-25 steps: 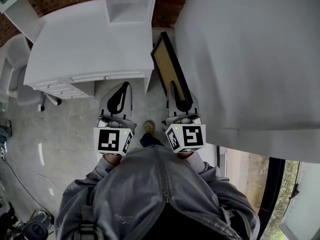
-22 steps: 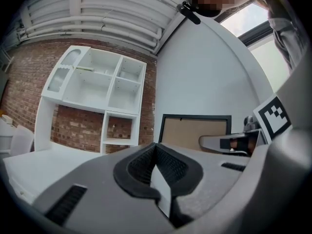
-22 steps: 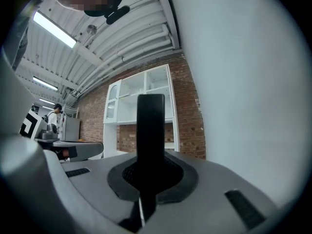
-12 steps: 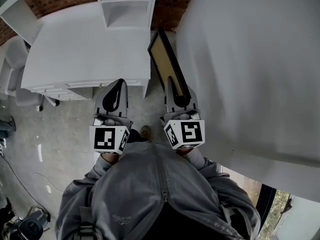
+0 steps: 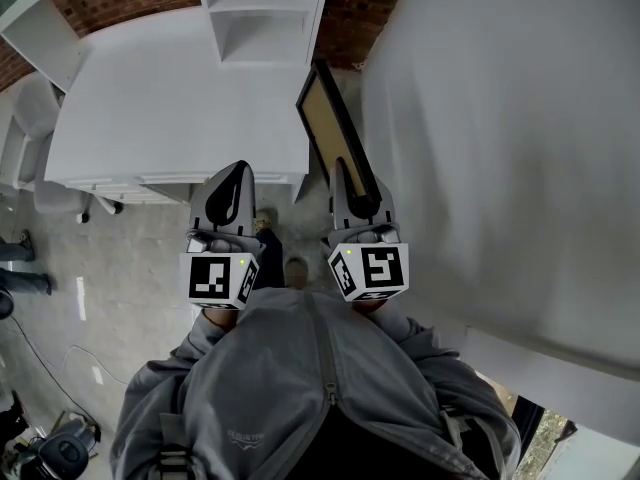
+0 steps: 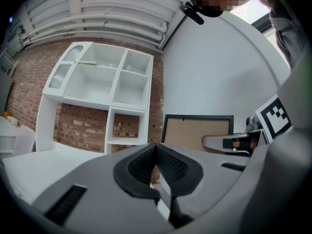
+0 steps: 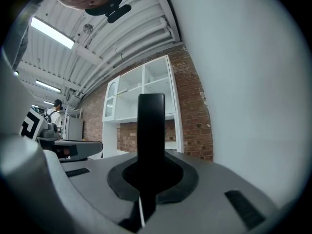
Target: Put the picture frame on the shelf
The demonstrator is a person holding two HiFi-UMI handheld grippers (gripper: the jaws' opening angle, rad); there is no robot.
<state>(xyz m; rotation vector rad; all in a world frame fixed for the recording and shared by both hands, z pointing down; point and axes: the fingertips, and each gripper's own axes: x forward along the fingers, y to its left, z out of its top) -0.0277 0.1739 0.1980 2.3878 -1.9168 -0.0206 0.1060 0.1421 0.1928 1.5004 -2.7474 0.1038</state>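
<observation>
A black picture frame [image 5: 332,133] with a tan backing board is held edge-on, its lower edge clamped in my right gripper [image 5: 358,206], which is shut on it. In the right gripper view the frame [image 7: 150,130] rises as a dark bar from between the jaws. The left gripper view shows its tan back [image 6: 197,134] off to the right. My left gripper [image 5: 228,194] hangs beside it, shut with nothing in it, over the front edge of the white desk [image 5: 170,98]. The white shelf unit [image 5: 262,13] stands at the back of the desk against a brick wall; its open compartments [image 6: 109,84] are ahead.
A large white wall or panel [image 5: 510,138] fills the right side, close to the frame. A white chair [image 5: 35,148] stands left of the desk. Cables and a dark object [image 5: 60,448] lie on the grey floor at lower left. A person [image 7: 53,113] stands far off.
Both grippers and the frame have come a little closer to the desk and shelf unit. The frame's grip is unchanged.
</observation>
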